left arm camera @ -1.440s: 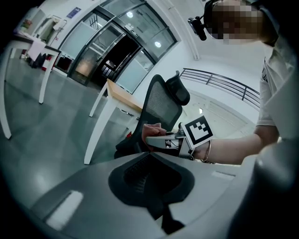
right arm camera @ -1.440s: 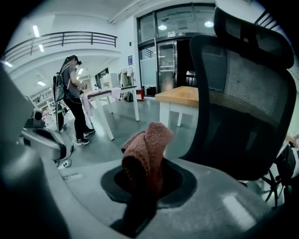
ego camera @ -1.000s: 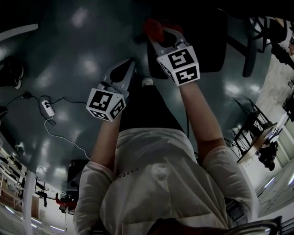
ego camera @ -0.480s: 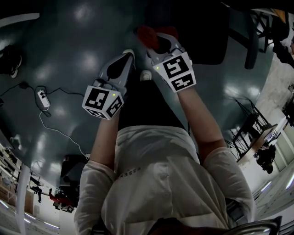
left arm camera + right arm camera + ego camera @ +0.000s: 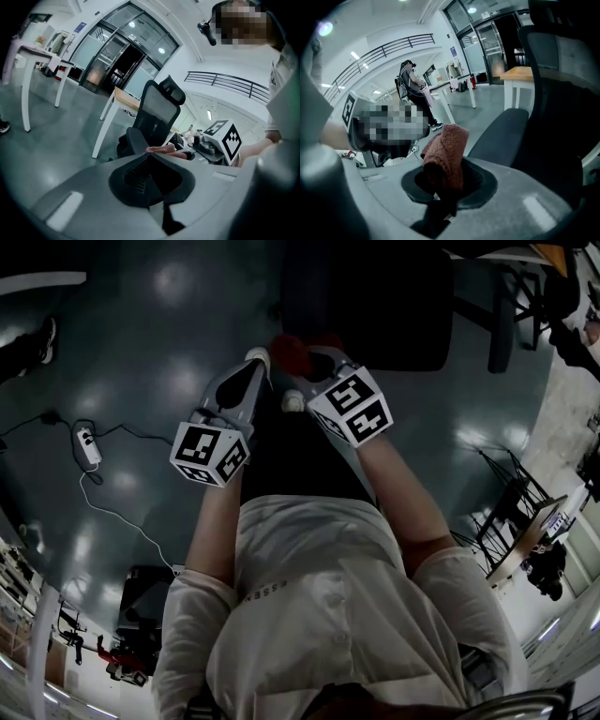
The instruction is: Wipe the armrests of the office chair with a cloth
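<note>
Approach stage, I judge. In the head view the right gripper (image 5: 443, 188), jaws clamped on the rust-red knitted cloth (image 5: 446, 147), hangs just below the black mesh-backed office chair (image 5: 375, 306) at top centre. The left gripper (image 5: 154, 183) is closed on nothing. The next move calls for pressing the cloth onto the dark padded armrest (image 5: 501, 131).

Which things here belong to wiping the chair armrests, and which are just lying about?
For the job:
- red cloth, clamped in the right gripper
- black office chair and its armrest

Just lying about:
- power strip with its cable on the floor
- white table
- wooden-topped desk
</note>
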`<state>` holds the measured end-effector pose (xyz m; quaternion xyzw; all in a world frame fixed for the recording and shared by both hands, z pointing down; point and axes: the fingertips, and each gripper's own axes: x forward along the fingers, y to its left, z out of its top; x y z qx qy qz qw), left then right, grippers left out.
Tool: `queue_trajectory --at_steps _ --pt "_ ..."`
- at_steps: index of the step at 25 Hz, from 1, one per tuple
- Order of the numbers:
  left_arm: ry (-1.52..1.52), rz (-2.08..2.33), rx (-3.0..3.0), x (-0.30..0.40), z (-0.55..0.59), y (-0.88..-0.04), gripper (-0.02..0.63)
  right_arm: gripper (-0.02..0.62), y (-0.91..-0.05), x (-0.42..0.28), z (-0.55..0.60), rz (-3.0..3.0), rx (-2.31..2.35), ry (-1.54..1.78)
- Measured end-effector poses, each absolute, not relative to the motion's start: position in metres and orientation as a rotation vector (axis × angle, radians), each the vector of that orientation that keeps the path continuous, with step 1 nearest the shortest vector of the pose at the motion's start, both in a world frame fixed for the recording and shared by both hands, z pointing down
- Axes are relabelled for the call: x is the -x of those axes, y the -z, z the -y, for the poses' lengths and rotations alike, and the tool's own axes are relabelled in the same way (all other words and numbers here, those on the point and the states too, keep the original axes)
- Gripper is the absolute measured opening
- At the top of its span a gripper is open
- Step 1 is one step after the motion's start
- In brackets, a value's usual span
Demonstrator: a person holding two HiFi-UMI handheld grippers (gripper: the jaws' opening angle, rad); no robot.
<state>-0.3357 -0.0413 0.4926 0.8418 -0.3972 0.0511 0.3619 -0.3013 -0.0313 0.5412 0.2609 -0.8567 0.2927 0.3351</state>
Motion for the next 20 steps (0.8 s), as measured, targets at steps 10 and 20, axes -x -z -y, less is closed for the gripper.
queue_trajectory --at_steps 10,20 --pt "-0.150 0.963 -2.218 0.309 0.090 -0.485 0.017 0.054 -0.508 0.211 0.121 2.203 -1.041 -0.628" --pt "-0.250 0.901 -2.291 0.305 0.159 -0.503 0.017 0.055 -0.558 0.188 0.225 2.107 -1.069 -0.548"
